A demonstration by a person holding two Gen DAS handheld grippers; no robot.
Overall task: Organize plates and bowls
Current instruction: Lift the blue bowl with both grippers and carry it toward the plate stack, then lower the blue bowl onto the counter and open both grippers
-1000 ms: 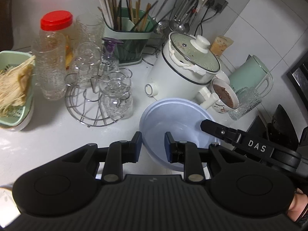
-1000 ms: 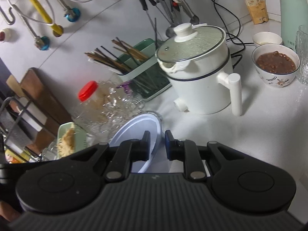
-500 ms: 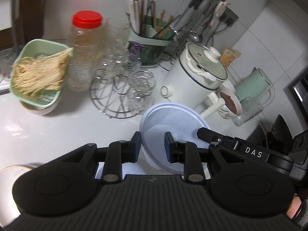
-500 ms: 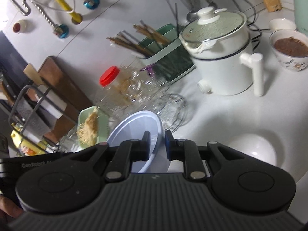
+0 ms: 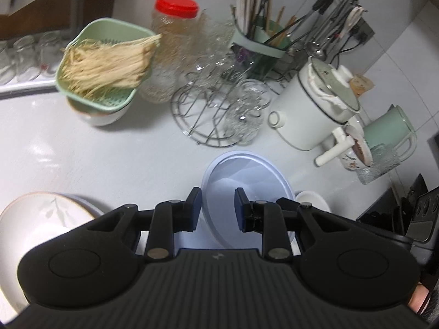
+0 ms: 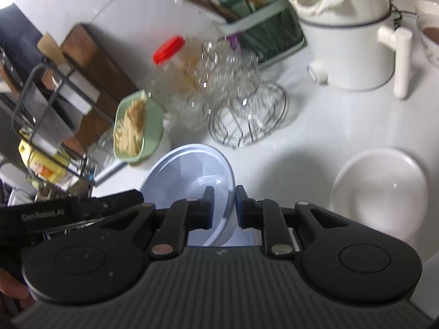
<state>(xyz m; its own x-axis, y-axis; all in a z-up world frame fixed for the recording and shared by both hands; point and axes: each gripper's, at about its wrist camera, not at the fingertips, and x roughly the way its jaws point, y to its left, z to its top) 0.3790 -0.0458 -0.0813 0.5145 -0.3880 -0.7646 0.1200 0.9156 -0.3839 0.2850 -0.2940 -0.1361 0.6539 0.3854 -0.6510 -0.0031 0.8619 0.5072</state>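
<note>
White counter (image 5: 82, 153) crowded: glass rack (image 5: 219, 115), cooker (image 5: 310, 109), noodle basket (image 5: 104, 63) beyond blue bowl (image 5: 247, 175).

Bright even light, fisheye-bent edges, motion blur, perhaps glare on counter (image 5: 82, 148)

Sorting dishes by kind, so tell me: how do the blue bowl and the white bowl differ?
The blue bowl is held up, tilted, both claws on its rim; the white bowl sits flat on the counter, untouched. The blue bowl is pale blue, the white bowl plain glossy white. Both are round and look empty.
</note>
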